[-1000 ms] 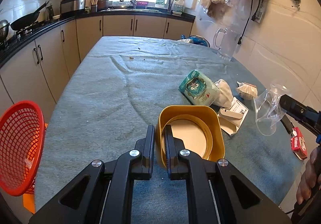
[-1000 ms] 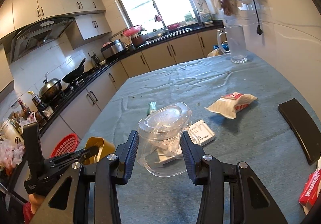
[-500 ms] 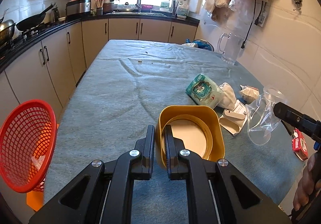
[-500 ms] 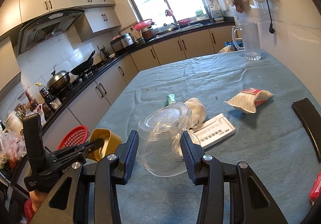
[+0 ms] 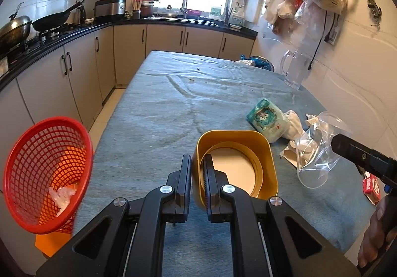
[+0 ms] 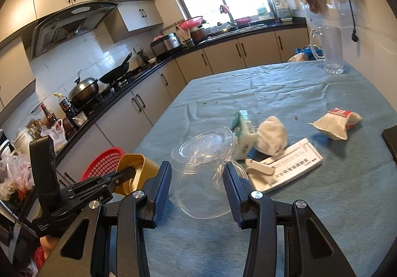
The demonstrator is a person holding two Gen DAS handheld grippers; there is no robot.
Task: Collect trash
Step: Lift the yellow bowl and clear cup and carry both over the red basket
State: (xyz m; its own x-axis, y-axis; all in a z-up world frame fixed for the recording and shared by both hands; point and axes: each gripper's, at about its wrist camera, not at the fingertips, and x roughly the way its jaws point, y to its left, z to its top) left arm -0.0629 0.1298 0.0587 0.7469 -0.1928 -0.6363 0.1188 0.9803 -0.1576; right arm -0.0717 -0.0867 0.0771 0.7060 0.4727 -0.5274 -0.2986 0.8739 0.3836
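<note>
A blue-grey cloth, creased in places, covers the tabletop [image 5: 158, 128]. Toward the wall side lie a green-and-white printed packet [image 5: 266, 121], a crumpled white wad [image 6: 271, 135] touching it, a flat printed carton [image 6: 290, 165] and a torn white-and-red wrapper [image 6: 335, 123]. A clear glass mug [image 6: 331, 49] stands at the far end. A few dark crumbs [image 5: 191, 80] dot the cloth.

Clear glossy plastic container [image 6: 203, 172], crinkled
</note>
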